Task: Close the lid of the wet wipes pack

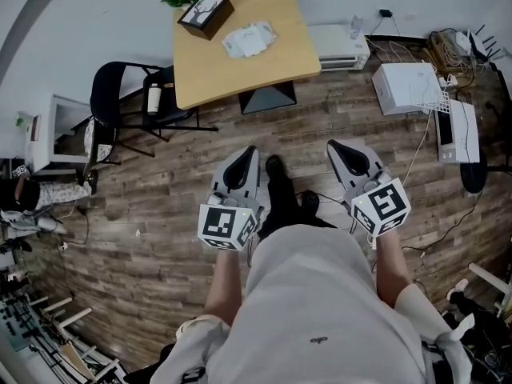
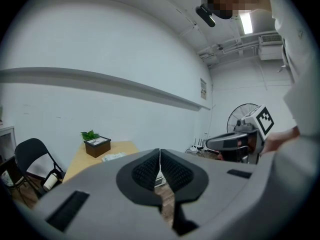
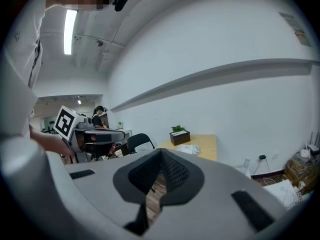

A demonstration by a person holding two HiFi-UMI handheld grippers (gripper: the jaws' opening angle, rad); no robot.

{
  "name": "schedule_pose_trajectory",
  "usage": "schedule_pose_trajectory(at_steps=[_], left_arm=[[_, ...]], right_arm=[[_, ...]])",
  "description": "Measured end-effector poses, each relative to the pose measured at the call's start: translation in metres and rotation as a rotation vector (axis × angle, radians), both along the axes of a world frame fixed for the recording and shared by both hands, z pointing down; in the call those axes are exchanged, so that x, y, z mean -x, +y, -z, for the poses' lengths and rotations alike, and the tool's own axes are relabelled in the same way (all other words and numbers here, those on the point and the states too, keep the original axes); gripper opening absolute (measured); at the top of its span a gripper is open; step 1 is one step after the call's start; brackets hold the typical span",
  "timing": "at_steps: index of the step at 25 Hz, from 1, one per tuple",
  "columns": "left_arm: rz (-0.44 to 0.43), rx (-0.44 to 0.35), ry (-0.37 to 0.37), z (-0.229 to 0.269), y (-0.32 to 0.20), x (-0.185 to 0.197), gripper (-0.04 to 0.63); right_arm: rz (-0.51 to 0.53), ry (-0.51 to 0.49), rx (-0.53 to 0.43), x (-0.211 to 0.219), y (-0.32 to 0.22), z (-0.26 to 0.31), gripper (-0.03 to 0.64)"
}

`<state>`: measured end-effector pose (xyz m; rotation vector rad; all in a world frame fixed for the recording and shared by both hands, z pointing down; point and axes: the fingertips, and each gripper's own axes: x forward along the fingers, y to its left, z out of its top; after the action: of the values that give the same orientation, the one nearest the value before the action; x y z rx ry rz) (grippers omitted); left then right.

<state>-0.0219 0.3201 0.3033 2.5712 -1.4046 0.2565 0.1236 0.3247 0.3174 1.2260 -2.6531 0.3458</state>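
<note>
- The left hand-held gripper (image 1: 250,154) is clenched, with nothing between its jaws.
- The right hand-held gripper (image 1: 335,147) is clenched too, and nothing is held.
- Both are held over the wooden floor (image 1: 160,182), well apart from the bench (image 1: 276,58).
- The wet wipes pack (image 1: 249,38) is seen lying on the bench, near a dark box (image 1: 205,14).
- Its lid state cannot be told.
- A black chair (image 1: 120,94) is placed beside the bench.
</note>
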Motion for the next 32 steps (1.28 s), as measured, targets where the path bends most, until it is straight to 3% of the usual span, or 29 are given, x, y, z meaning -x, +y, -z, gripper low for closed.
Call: schedule_pose_trajectory(at_steps=[13, 21, 32], left_arm=[[-0.039, 0.002, 0.011, -0.002, -0.091, 0.024, 0.008], [-0.060, -0.009, 0.015, -0.002, -0.153, 0.036, 0.012], [-0.112, -0.020, 0.001, -0.004, -0.213, 0.063, 0.094]], right_arm=[[-0.001, 0.034, 0.003, 0.031, -0.088, 0.008, -0.001], [-0.014, 0.051, 0.001, 0.047, -0.146, 0.014, 0.071], [-0.059, 0.043, -0.009, 0.074, -0.206, 0.020, 0.156]])
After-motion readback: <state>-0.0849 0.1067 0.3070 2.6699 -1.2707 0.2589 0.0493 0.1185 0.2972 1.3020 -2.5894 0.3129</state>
